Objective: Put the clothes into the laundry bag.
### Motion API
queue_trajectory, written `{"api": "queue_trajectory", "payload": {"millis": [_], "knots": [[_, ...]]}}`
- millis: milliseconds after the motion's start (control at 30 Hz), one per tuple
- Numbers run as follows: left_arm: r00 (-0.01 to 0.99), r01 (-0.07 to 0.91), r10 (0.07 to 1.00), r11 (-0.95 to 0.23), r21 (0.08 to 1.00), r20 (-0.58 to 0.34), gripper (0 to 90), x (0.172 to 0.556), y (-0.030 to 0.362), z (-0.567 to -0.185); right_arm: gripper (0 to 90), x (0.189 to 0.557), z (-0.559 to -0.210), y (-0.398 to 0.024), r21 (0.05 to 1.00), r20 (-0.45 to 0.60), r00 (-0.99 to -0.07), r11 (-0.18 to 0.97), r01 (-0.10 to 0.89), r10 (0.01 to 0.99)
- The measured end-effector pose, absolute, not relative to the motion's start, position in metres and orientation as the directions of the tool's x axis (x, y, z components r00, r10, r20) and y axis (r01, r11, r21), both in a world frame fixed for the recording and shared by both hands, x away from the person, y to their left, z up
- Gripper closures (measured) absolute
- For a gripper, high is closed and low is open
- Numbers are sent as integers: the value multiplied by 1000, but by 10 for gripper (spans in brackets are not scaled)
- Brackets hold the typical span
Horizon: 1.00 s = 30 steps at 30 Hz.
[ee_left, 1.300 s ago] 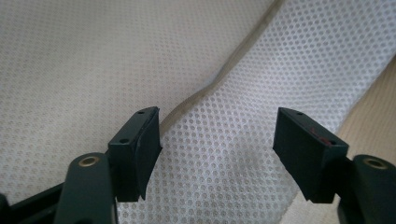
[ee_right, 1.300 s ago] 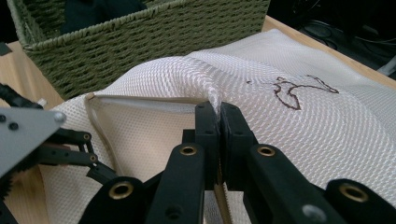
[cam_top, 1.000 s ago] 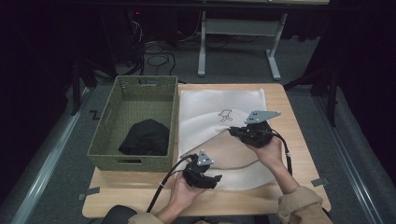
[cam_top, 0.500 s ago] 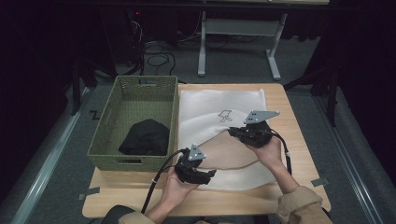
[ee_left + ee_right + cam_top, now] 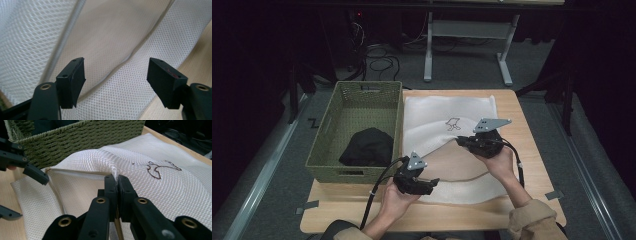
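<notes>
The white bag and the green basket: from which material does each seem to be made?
The white bag: probably a synthetic mesh fabric, matte; tiny regular holes show and it folds softly. The green basket: woven strands, perhaps paper rope or plastic wicker, matte; the braided rim and weave are visible.

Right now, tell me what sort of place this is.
Probably a lab or workshop set up for recording: a small wooden table in a dark room, loose cables on the floor behind, a desk frame beyond.

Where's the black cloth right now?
In the high view the black cloth lies inside the green woven basket, toward its near end, at the table's left beside the white mesh bag.
</notes>
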<state>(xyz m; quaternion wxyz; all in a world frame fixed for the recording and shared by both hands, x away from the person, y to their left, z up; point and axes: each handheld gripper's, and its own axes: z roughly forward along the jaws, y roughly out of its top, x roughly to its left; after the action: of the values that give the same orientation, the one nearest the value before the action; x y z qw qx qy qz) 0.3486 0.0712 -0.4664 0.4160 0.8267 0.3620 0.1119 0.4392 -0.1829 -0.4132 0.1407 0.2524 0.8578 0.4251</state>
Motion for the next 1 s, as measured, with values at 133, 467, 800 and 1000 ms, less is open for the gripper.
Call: {"api": "queue_trajectory", "payload": {"millis": [133,467,800,1000], "knots": [[705,499,701,-380,779,-109,301,348,77,-460,879,439,-413,-183,799,-23,-832,510,318,555],[672,514,731,-347,785,-117,289,350,91,-451,879,439,-413,-183,799,-18,-833,509,321,553],[655,495,749,-320,808,-105,271,350,106,-438,879,438,-413,-182,796,-24,-837,517,315,546],[648,500,756,-326,803,-97,258,353,113,-432,880,438,-412,-181,794,-26,-837,520,315,546]]}}
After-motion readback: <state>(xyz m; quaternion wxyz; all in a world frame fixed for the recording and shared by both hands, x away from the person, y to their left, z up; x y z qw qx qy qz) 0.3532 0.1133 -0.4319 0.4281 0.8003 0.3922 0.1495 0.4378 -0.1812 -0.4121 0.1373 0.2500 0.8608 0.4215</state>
